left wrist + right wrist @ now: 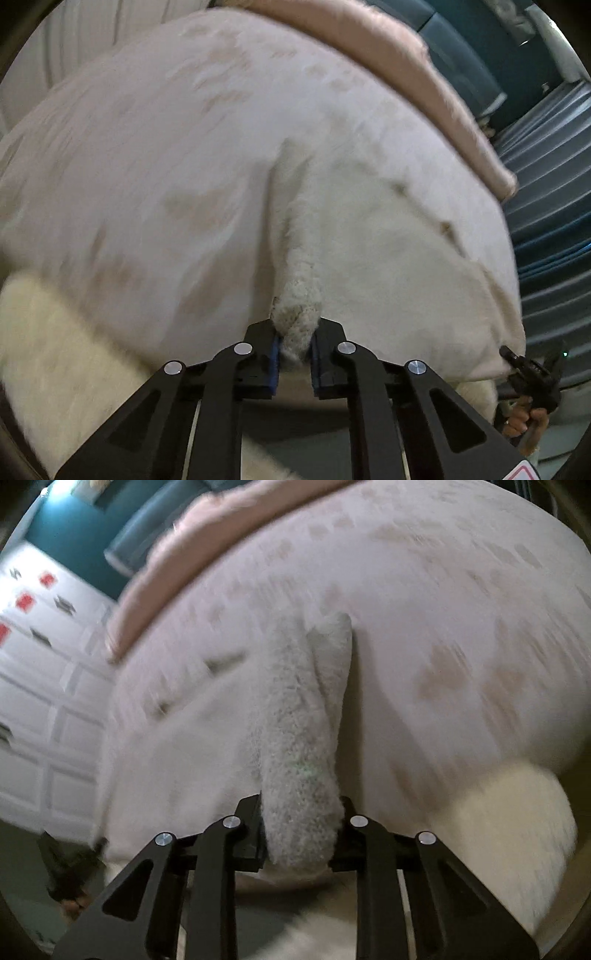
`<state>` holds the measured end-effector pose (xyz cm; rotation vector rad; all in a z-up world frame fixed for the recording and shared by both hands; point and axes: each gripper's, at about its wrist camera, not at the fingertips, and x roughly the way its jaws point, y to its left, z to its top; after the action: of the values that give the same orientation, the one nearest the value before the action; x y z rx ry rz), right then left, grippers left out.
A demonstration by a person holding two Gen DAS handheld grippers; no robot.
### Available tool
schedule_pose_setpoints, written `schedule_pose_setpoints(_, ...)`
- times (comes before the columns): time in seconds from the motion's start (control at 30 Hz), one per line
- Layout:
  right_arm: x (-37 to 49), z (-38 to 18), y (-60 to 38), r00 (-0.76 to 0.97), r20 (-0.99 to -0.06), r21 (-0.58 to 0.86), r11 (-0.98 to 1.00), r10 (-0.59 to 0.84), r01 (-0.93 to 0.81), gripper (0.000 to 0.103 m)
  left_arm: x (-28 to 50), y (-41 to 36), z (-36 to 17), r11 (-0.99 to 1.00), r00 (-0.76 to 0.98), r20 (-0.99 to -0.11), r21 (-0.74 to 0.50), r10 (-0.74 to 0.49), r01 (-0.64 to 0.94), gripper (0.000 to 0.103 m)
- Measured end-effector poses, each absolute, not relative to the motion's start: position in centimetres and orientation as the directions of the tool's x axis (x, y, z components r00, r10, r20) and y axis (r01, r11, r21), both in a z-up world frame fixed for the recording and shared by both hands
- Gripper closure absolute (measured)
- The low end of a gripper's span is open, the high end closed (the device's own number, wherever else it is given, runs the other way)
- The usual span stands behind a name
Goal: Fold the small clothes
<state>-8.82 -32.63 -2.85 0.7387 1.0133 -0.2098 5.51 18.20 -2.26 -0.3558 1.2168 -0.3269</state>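
A white fluffy fleece garment [300, 291] lies on a pale patterned bedsheet [166, 147]. In the left wrist view my left gripper [295, 330] is shut on a narrow pinched ridge of this fleece, its blue pads pressing both sides. In the right wrist view my right gripper [301, 806] is shut on a thicker rolled fold of the same fleece garment [299, 731], which runs away from the jaws. The right gripper [532, 365] and the hand holding it also appear at the left view's lower right edge. More cream fleece [517, 830] sits blurred at the side.
A pink blanket band [406, 62] runs along the far edge of the bed. Beyond it are teal cushions [461, 55] and ribbed blue fabric [546, 221]. A white panelled door [37, 701] with red marks stands at the left of the right wrist view.
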Motion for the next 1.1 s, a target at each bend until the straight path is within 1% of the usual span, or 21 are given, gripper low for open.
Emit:
schedule_pose_setpoints(0.07,-10.7,-4.7,-31.8,0.439,-0.893,0.342,0.783,0.099,0.519,0.075,4.1,19.4,-3.9,0.906,0.286,-0.867,-0.423,-0.409,0.014,0.091)
schedule_pose_setpoints(0.13,-12.1,-4.5,-32.3,0.417,-0.909,0.277,0.777,0.02,0.565,0.073,3.7,20.2,-3.4,0.9,0.325,-0.855,-0.435,-0.404,-0.025,0.09)
schedule_pose_setpoints(0.17,-12.4,-3.7,-32.8,0.448,-0.894,0.293,0.758,0.002,0.583,0.066,3.9,20.2,-2.7,0.893,0.343,-0.842,-0.449,-0.416,-0.021,0.09)
schedule_pose_setpoints(0.2,-12.5,-2.4,-33.5,0.491,-0.871,0.318,0.737,-0.022,0.596,0.051,4.5,19.9,-1.7,0.887,0.365,-0.826,-0.463,-0.43,-0.003,0.09)
schedule_pose_setpoints(0.23,-12.1,-0.9,-34.0,0.541,-0.839,0.34,0.73,-0.048,0.593,0.043,5.5,19.2,-0.3,0.89,0.395,-0.812,-0.455,-0.43,0.032,0.089)
schedule_pose_setpoints(0.27,-11.5,0.1,-34.3,0.577,-0.814,0.353,0.738,-0.061,0.575,0.038,6.4,18.7,0.6,0.895,0.422,-0.803,-0.443,-0.421,0.051,0.084)
schedule_pose_setpoints(0.3,-10.4,1.0,-34.5,0.606,-0.792,0.357,0.754,-0.067,0.551,0.038,7.6,17.8,1.6,0.895,0.459,-0.779,-0.438,-0.427,0.09,0.081)
schedule_pose_setpoints(0.37,-7.2,2.3,-34.6,0.643,-0.761,0.337,0.795,-0.086,0.504,0.036,10.4,15.6,2.8,0.897,0.499,-0.751,-0.417,-0.432,0.149,0.06)
schedule_pose_setpoints(0.4,-5.6,2.3,-34.6,0.654,-0.751,0.326,0.81,-0.091,0.488,0.034,11.5,14.8,2.9,0.896,0.511,-0.741,-0.414,-0.436,0.164,0.054)
schedule_pose_setpoints(0.5,-0.2,0.8,-34.5,0.652,-0.751,0.286,0.839,-0.103,0.463,0.033,15.9,11.2,1.8,0.906,0.509,-0.752,-0.382,-0.419,0.182,0.046)
schedule_pose_setpoints(0.67,4.7,-3.7,-34.5,0.584,-0.808,0.261,0.839,-0.081,0.477,0.034,20.1,8.5,-3.8,0.918,0.401,-0.828,-0.38,-0.391,0.11,0.045)
schedule_pose_setpoints(0.7,5.3,-4.4,-34.1,0.567,-0.82,0.254,0.837,-0.08,0.484,0.045,20.3,8.6,-4.8,0.912,0.385,-0.83,-0.396,-0.404,0.104,0.046)
schedule_pose_setpoints(0.73,5.5,-4.8,-34.2,0.555,-0.828,0.241,0.841,-0.083,0.484,0.055,20.4,8.5,-5.3,0.915,0.381,-0.834,-0.392,-0.399,0.099,0.059)
schedule_pose_setpoints(0.77,5.2,-5.1,-33.9,0.546,-0.834,0.227,0.856,-0.075,0.464,0.08,20.2,8.4,-5.2,0.919,0.386,-0.836,-0.377,-0.39,0.111,0.078)
schedule_pose_setpoints(0.8,5.0,-4.8,-33.7,0.549,-0.833,0.22,0.866,-0.072,0.448,0.095,20.1,8.4,-5.0,0.923,0.393,-0.835,-0.363,-0.385,0.132,0.089)
schedule_pose_setpoints(0.83,4.6,-4.2,-33.4,0.56,-0.825,0.213,0.876,-0.077,0.432,0.095,19.8,8.6,-4.5,0.92,0.402,-0.828,-0.36,-0.392,0.155,0.096)
schedule_pose_setpoints(0.9,2.7,-1.1,-32.3,0.636,-0.767,0.2,0.91,-0.085,0.364,0.096,18.8,9.7,-2.5,0.9,0.445,-0.783,-0.399,-0.435,0.176,0.097)
schedule_pose_setpoints(0.93,2.0,0.1,-32.2,0.667,-0.742,0.229,0.91,-0.067,0.346,0.096,17.8,10.5,-0.4,0.891,0.488,-0.748,-0.409,-0.451,0.196,0.098)
schedule_pose_setpoints(0.97,0.5,2.5,-32.4,0.739,-0.674,0.312,0.899,-0.019,0.308,0.096,17.2,10.9,1.1,0.886,0.517,-0.722,-0.415,-0.459,0.207,0.098)
schedule_pose_setpoints(1.03,-2.6,6.7,-33.3,0.865,-0.497,0.465,0.862,0.065,0.203,0.096,16.1,12.0,4.3,0.864,0.568,-0.661,-0.453,-0.49,0.219,0.098)
schedule_pose_setpoints(1.1,-4.3,8.5,-34.3,0.916,-0.4,0.506,0.842,0.036,0.188,0.096,15.5,13.0,6.3,0.86,0.62,-0.619,-0.469,-0.482,0.2,0.098)
